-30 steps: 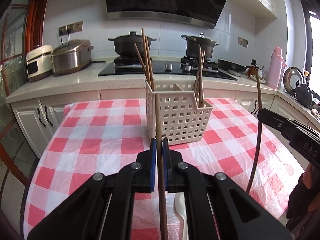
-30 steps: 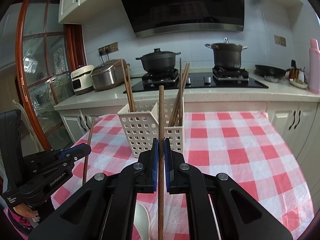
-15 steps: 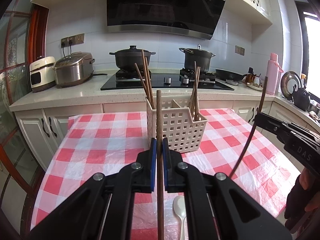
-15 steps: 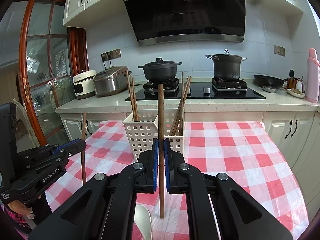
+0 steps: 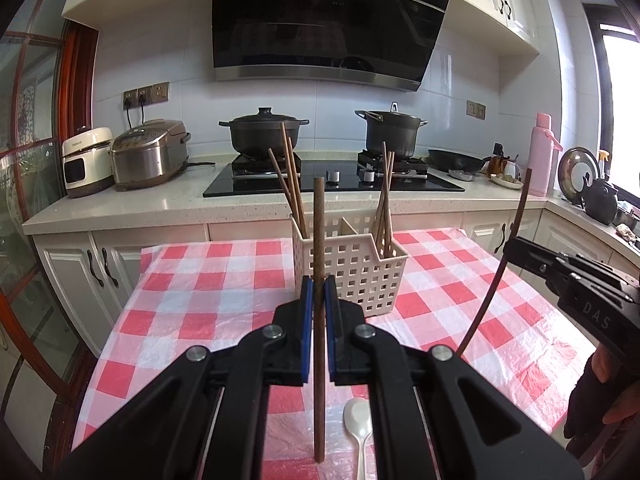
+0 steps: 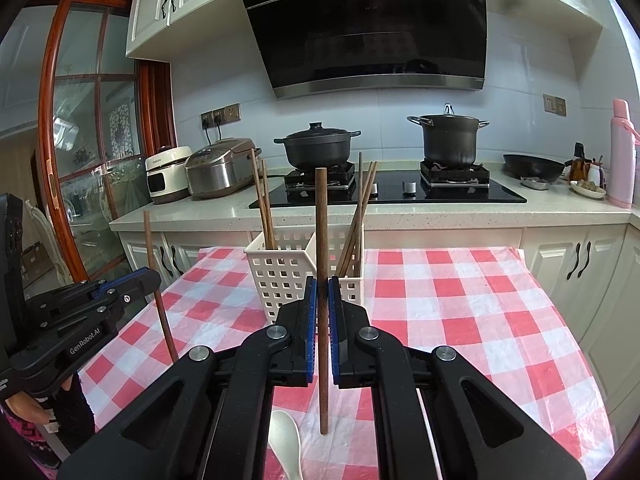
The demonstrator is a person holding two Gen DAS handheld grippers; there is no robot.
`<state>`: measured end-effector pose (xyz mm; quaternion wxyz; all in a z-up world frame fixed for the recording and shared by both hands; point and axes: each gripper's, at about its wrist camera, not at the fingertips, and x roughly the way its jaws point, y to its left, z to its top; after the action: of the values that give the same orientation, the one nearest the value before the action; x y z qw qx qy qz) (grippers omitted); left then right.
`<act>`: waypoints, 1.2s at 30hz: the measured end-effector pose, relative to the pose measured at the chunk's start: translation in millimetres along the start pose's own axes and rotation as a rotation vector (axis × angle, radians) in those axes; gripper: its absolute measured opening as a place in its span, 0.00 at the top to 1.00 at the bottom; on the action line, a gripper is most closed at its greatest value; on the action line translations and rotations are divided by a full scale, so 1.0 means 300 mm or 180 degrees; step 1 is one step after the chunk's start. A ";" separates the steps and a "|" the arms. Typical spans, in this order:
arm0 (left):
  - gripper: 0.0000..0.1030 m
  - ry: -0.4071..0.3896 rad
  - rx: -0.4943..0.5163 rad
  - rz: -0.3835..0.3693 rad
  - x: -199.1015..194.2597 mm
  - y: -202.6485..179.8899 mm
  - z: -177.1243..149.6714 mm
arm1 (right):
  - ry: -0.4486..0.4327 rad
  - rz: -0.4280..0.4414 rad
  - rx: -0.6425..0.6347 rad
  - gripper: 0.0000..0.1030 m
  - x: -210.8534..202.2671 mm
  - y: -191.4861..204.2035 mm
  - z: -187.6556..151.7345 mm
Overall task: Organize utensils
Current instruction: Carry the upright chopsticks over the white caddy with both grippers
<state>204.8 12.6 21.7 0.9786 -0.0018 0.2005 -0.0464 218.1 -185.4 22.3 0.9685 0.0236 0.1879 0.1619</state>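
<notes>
Now both chopsticks hang clear of the surface (image 5: 208, 304), lifted since a second ago, when their lower ends ran out of sight below each claw. The left claw (image 5: 319, 300) is clenched on one upright chopstick (image 5: 319, 240); the right claw (image 6: 322, 300) is clenched on the other chopstick (image 6: 321, 220). Ahead stands the white basket (image 5: 352, 268), chopsticks already leaning in two of its compartments, well apart from the raised pair. A white spoon (image 5: 358, 424) lies on the checked cloth below. Probably the carry toward the basket comes next, with the spoon yet to be sorted.
</notes>
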 end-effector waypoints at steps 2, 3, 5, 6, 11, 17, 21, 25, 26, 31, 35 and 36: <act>0.94 -0.0016 0.0010 -0.0002 -0.004 -0.003 0.007 | -0.0008 0.0001 0.0003 0.94 -0.003 -0.002 0.000; 0.94 -0.0019 0.0015 -0.0003 -0.005 -0.005 0.008 | -0.0008 -0.0003 0.0003 0.94 -0.004 -0.002 0.000; 0.94 -0.0020 0.0023 -0.0010 -0.005 -0.009 0.011 | -0.0012 -0.0003 0.0015 0.94 -0.005 -0.003 0.000; 0.94 -0.0020 0.0027 -0.0014 -0.004 -0.011 0.013 | -0.0013 -0.0003 0.0016 0.94 -0.006 -0.005 0.000; 0.94 -0.0028 0.0058 -0.0031 0.006 -0.015 0.031 | -0.0021 -0.0012 0.0017 0.94 -0.006 -0.006 0.004; 0.94 -0.0076 0.0101 -0.0024 0.014 -0.023 0.060 | -0.0029 -0.0014 0.0028 0.94 0.002 -0.017 0.015; 0.94 -0.0065 0.0132 -0.0028 0.029 -0.028 0.063 | -0.0021 -0.0016 0.0023 0.94 0.009 -0.021 0.020; 0.94 -0.0046 0.0151 -0.0046 0.051 -0.031 0.076 | -0.0005 -0.0029 -0.0001 0.94 0.032 -0.031 0.037; 0.94 -0.0047 0.0151 -0.0052 0.055 -0.031 0.082 | -0.0008 -0.0031 -0.0007 0.94 0.038 -0.034 0.044; 0.94 -0.0045 0.0105 -0.0129 0.073 -0.021 0.120 | -0.0032 -0.0009 -0.0022 0.94 0.066 -0.039 0.081; 0.94 -0.0052 0.0121 -0.0185 0.088 -0.023 0.163 | -0.0053 0.0016 -0.0034 0.94 0.089 -0.049 0.123; 0.94 -0.0062 0.0136 -0.0199 0.090 -0.026 0.175 | -0.0061 0.0018 -0.0041 0.94 0.094 -0.051 0.133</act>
<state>249.2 1.5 59.5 0.9784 0.0124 0.1898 -0.0812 262.4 -190.1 47.7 0.9699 0.0194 0.1776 0.1656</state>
